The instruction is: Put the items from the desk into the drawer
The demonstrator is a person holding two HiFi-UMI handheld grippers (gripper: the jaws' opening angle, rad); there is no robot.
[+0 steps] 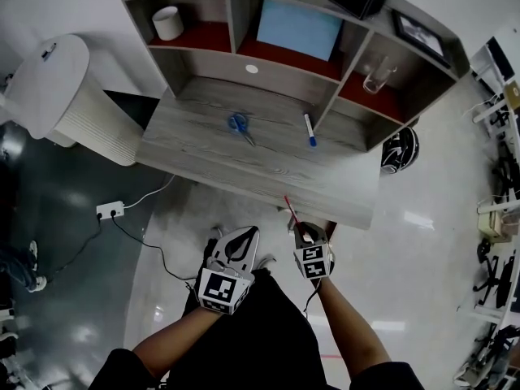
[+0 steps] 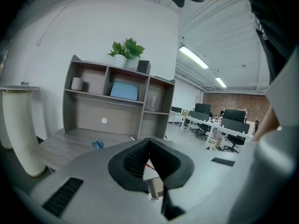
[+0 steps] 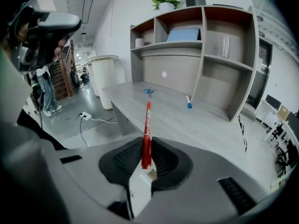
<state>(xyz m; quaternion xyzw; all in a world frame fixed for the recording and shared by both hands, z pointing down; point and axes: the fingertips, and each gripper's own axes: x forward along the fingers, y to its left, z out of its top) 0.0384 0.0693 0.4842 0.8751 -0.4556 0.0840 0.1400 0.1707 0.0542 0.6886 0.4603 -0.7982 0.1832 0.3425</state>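
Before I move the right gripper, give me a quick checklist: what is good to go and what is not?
1. Red pen gripped: ok. The right gripper is shut on it, with the pen pointing toward the desk.
2. Left gripper free: ok. Its jaws are together with nothing between them.
3. Drawer open and ready: cannot tell. No drawer shows clearly in any view.
4. Desk emptied: not ok. The scissors and the blue pen lie on it.
5. Grippers apart from the desk: ok. Both are in front of its near edge and touch nothing on it.
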